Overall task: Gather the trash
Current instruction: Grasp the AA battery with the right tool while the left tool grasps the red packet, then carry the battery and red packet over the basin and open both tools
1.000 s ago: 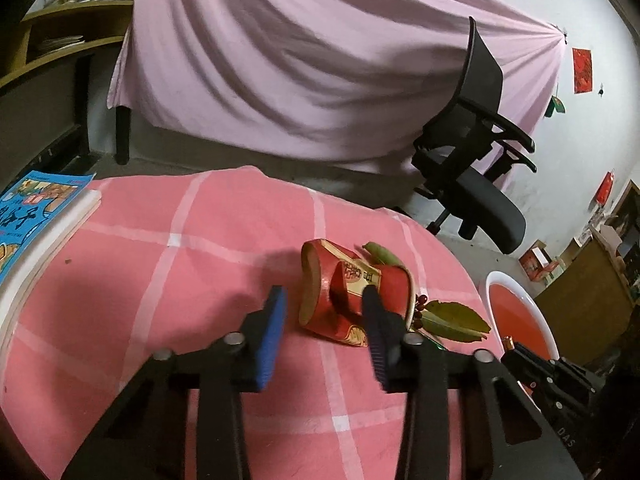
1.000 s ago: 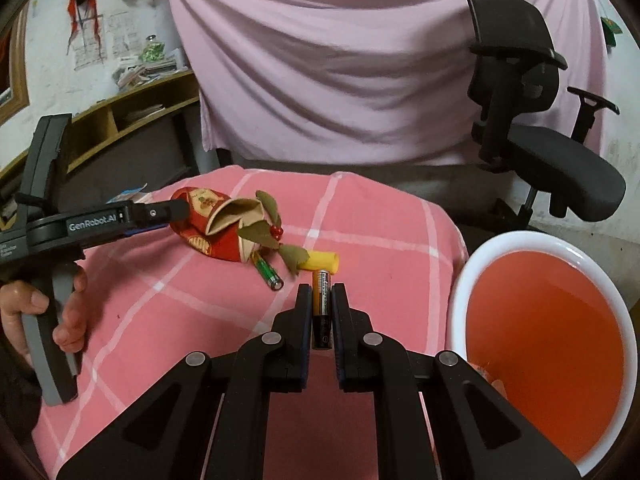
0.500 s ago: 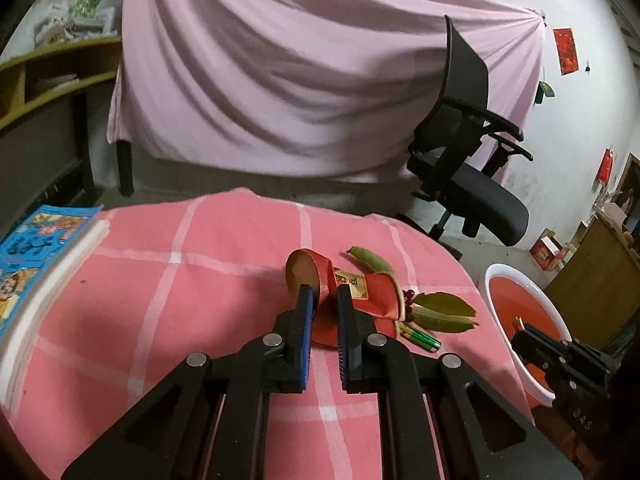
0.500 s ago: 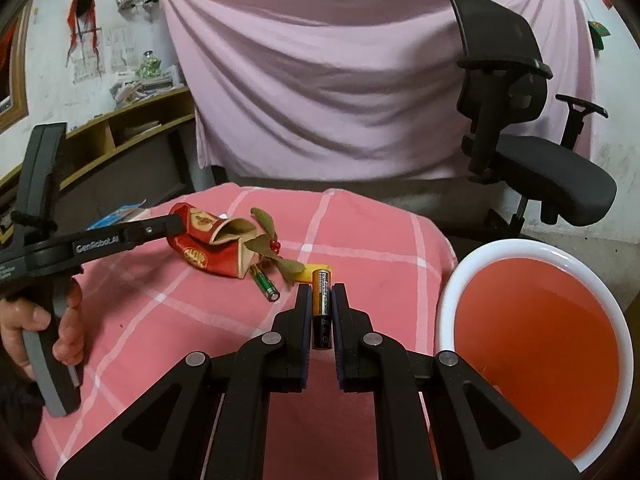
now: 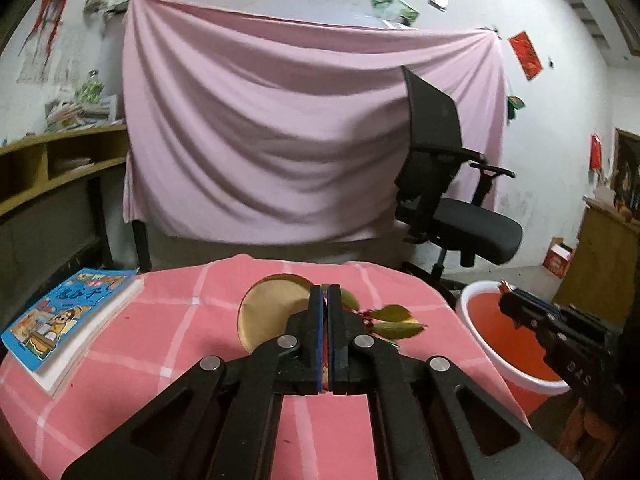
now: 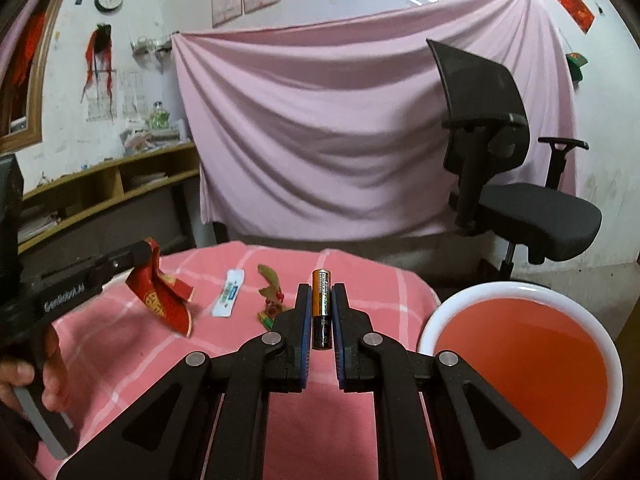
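My left gripper (image 5: pixel 325 292) is closing tight on a crumpled red paper packet (image 5: pixel 272 308), whose tan inside shows left of the pads. In the right wrist view the red paper packet (image 6: pixel 164 300) hangs above the cloth from the left gripper (image 6: pixel 142 250), which a hand holds. My right gripper (image 6: pixel 321 289) is shut on a black and gold battery (image 6: pixel 322 308) that stands upright between the pads. In the left wrist view the right gripper (image 5: pixel 505 292) hovers over the white bucket (image 5: pixel 468 296), whose inside is red. On the cloth lie a white sachet (image 6: pixel 229 294) and green leaves (image 6: pixel 272 284).
The pink checked tablecloth (image 5: pixel 180 320) covers a small table. A blue book (image 5: pixel 68 312) lies at its left edge. The bucket (image 6: pixel 500 286) stands off the table's right side. A black office chair (image 5: pixel 440 184) and a pink hanging sheet are behind, with shelves at the left.
The left gripper closed on the red packet and lifted it off the cloth, which uncovered a white sachet. The right gripper rose a little with the battery still in it.
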A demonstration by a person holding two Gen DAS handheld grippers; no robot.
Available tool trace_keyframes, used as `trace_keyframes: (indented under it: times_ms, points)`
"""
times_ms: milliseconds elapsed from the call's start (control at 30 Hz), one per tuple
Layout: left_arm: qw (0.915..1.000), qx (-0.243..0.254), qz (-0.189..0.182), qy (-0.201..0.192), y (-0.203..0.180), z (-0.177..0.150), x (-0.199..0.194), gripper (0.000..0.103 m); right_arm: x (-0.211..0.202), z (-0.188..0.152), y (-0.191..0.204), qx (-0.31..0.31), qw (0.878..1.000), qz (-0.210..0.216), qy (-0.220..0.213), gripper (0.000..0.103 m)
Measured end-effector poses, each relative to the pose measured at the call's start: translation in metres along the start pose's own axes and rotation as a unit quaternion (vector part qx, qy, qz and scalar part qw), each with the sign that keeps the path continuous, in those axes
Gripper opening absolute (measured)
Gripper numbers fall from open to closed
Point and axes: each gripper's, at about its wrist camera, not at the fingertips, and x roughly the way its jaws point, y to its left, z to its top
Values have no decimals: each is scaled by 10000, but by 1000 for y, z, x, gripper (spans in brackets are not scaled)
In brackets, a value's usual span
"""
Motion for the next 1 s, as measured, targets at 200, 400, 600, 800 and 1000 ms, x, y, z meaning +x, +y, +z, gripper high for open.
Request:
trace_keyframes:
  times_ms: [200, 400, 600, 800, 1000]
  points:
    - [9995, 160, -44, -270, -10, -1, -9, 0, -6, 0, -5, 136, 9998, 0, -174, 8]
    - [9984, 105, -197, -517, -23, 6, -12, 0, -21, 0, -14, 353, 9979, -126, -537, 8]
    - [9959, 97, -523, -735, -51, 18, -12, 0, -37, 2, -33, 648, 9941, -331, -809, 8]
    - [9928, -35, -926, -755, -84, 27, -4, 0, -53, 0, -60, 962, 9888, -668, -922, 8]
    - [9899, -217, -1342, -398, -112, 28, 14, 0, -65, -8, -93, 1351, 9820, -974, -887, 8]
